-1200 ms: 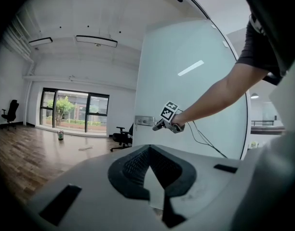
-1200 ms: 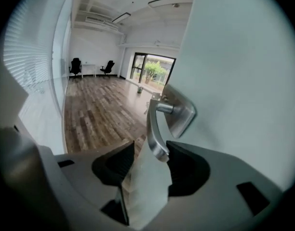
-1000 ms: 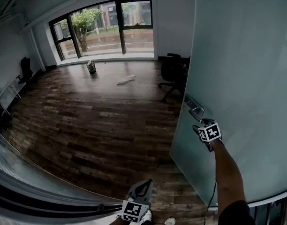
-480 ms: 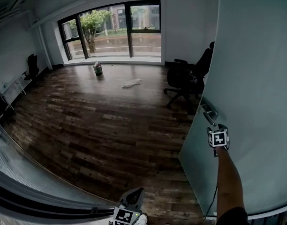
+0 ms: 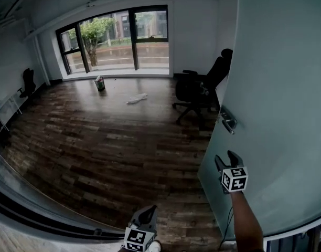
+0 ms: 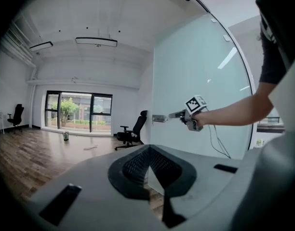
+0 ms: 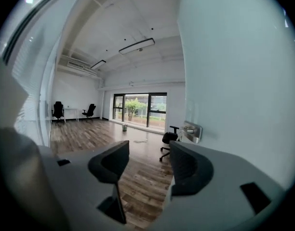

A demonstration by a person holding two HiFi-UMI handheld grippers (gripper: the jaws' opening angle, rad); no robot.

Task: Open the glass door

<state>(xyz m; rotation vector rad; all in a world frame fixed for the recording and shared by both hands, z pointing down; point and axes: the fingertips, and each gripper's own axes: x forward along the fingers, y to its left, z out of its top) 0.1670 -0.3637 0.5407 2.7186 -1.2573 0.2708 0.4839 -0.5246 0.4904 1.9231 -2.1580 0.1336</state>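
Observation:
The frosted glass door (image 5: 276, 104) stands swung open at the right of the head view, its metal handle (image 5: 227, 121) near the free edge. My right gripper (image 5: 227, 160) hangs open a little below the handle, apart from it, with nothing between its fingers. In the right gripper view the gripper (image 7: 150, 148) points along the door, and the handle (image 7: 191, 130) lies ahead to the right. My left gripper (image 5: 148, 212) is low at the bottom of the head view, shut and empty. The left gripper view shows the right gripper (image 6: 175, 114) level with the handle (image 6: 159, 118).
A black office chair (image 5: 200, 91) stands just past the door's edge. On the wood floor (image 5: 108, 140) lie a green can (image 5: 100, 83) and a white scrap (image 5: 136, 98) near the big window (image 5: 113, 35). A curved glass wall (image 5: 24, 203) runs along the lower left.
My right gripper has drawn back and down from the door handle, leaving a gap. The left gripper has stayed low and shut.

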